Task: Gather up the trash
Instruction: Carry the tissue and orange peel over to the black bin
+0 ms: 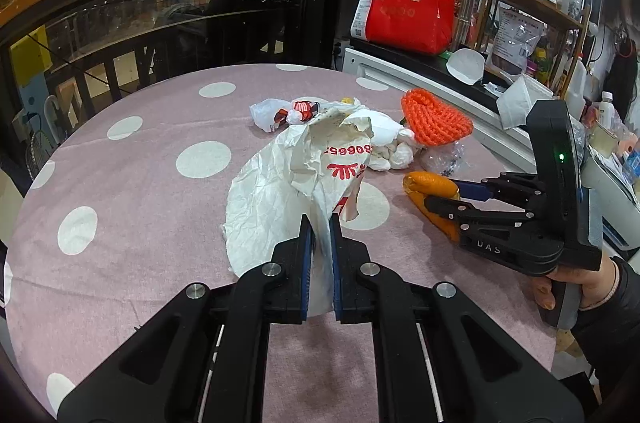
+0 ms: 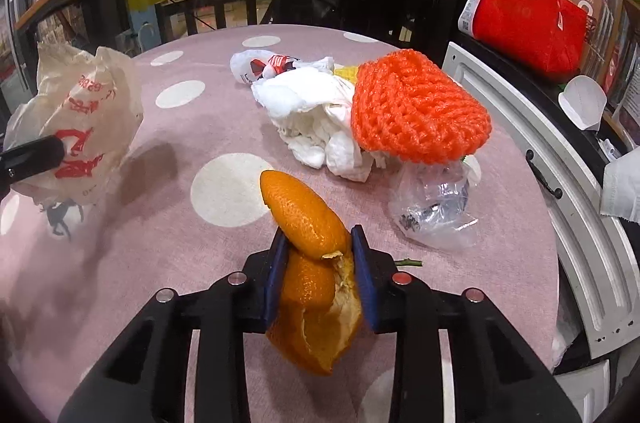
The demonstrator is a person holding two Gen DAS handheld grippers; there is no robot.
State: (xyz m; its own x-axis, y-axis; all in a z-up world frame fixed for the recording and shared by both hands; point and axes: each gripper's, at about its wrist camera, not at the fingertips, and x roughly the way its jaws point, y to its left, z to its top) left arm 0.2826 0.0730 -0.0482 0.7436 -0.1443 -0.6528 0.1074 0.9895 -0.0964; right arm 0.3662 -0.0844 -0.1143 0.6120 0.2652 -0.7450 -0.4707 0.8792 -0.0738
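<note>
While both grippers grip, trash lies mid-table.
Left gripper (image 1: 320, 223) pinches white bag (image 1: 280, 183); right gripper (image 2: 318, 243) clamps orange peel (image 2: 312, 263). Bare cloth of table (image 1: 120, 183) spans left frame; tissue pile (image 2: 316, 127) crowds upper right.

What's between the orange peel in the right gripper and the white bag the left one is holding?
Nothing visible. The right gripper is shut on the orange peel; the left gripper pinches the white bag. Only bare tablecloth lies between them. The tissue pile and orange net sit off to the side.
</note>
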